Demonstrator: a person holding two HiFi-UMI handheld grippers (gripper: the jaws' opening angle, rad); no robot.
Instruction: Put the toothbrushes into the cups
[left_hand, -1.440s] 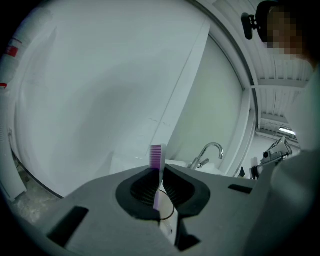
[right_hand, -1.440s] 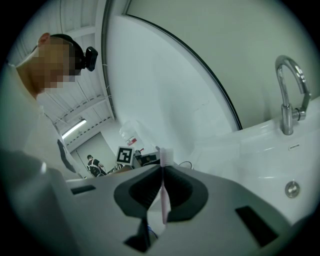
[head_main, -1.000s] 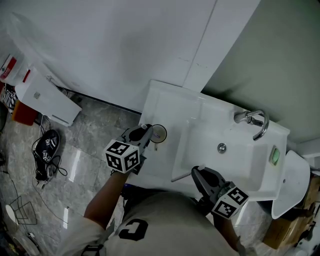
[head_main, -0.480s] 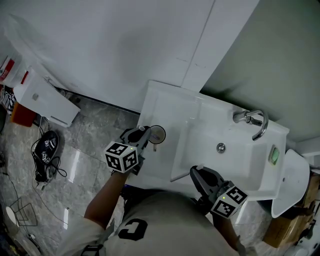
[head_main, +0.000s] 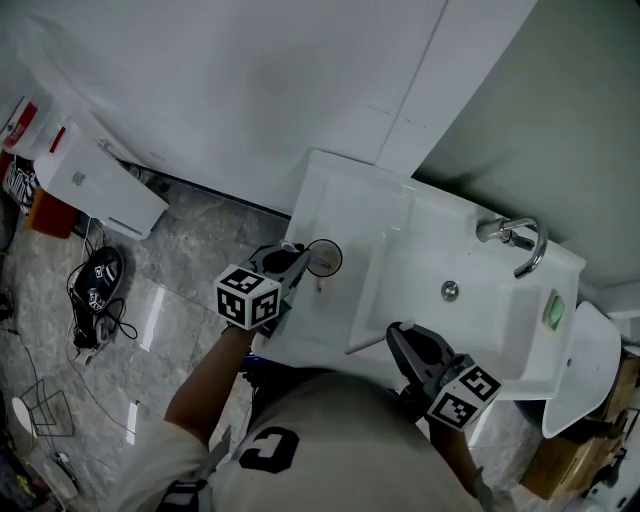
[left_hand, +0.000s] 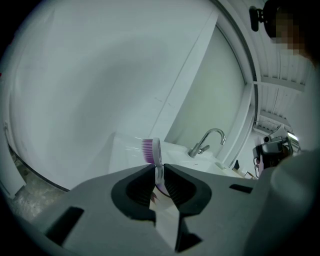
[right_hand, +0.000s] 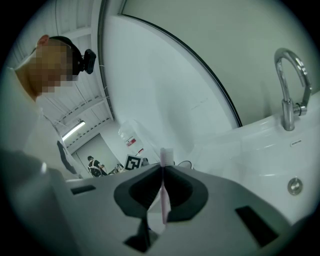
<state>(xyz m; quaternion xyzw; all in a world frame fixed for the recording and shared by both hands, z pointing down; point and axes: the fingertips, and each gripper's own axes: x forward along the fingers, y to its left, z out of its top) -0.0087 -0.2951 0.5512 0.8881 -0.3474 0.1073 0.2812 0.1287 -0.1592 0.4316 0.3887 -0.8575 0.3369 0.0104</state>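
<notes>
Left gripper (left_hand: 159, 171), jaws nearly shut on an upright purple-bristled white toothbrush (left_hand: 156, 150), beside the clear round cup (head_main: 325, 244) near the white washbasin's (head_main: 345, 205) left edge; right gripper (right_hand: 162, 175) pinching a pale pink toothbrush (right_hand: 166, 156) at its front edge.

Purple toothbrush (left_hand: 150, 151) and pink toothbrush (right_hand: 165, 157) — handle ends hidden behind the jaws

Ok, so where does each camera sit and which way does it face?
Head view: on the person's head, looking steeply down at sink and floor; torso, forearms, left hand-held gripper and right hand-held gripper show.
Left gripper view: on the left one, facing wall and faucet; its jaws, shut on a purple toothbrush, show.
Right gripper view: on the right one, facing across the sink; its jaws, shut on a pink toothbrush, show.
Shared: the faucet appears in all three.
</notes>
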